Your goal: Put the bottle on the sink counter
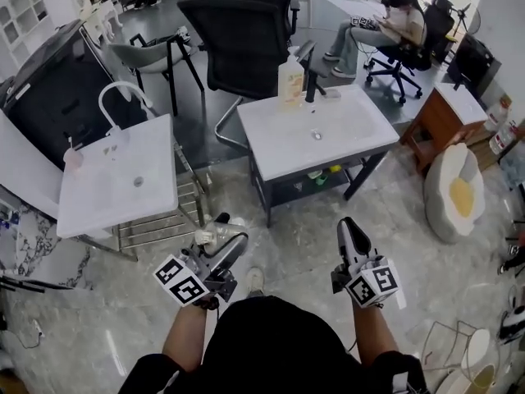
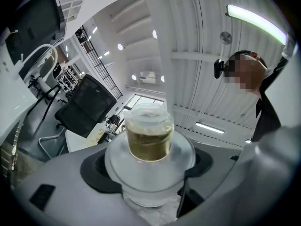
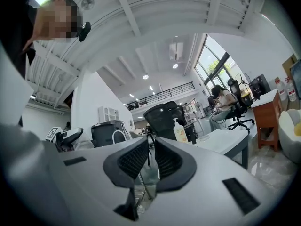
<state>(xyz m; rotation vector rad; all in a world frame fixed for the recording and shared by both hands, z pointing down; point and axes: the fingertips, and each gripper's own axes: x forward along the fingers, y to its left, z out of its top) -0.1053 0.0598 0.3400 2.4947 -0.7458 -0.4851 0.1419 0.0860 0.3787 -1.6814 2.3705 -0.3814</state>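
My left gripper (image 2: 149,175) is shut on a clear bottle (image 2: 149,138) with olive-brown liquid, whose capped end points away from the camera. In the head view the left gripper (image 1: 221,249) is low at the left, above the floor, with the bottle (image 1: 205,236) between its jaws. A white sink counter (image 1: 344,134) with a black faucet (image 1: 310,74) stands ahead at the centre. A second white sink counter (image 1: 98,199) with a white faucet (image 1: 121,97) stands to the left. My right gripper (image 1: 349,226) (image 3: 149,157) is shut and holds nothing.
A soap pump bottle (image 1: 289,76) stands at the back of the centre sink. Behind it is a black office chair (image 1: 246,31). A wooden cabinet (image 1: 443,113) and an egg-shaped cushion (image 1: 455,191) are at the right. A person (image 1: 398,23) sits far back.
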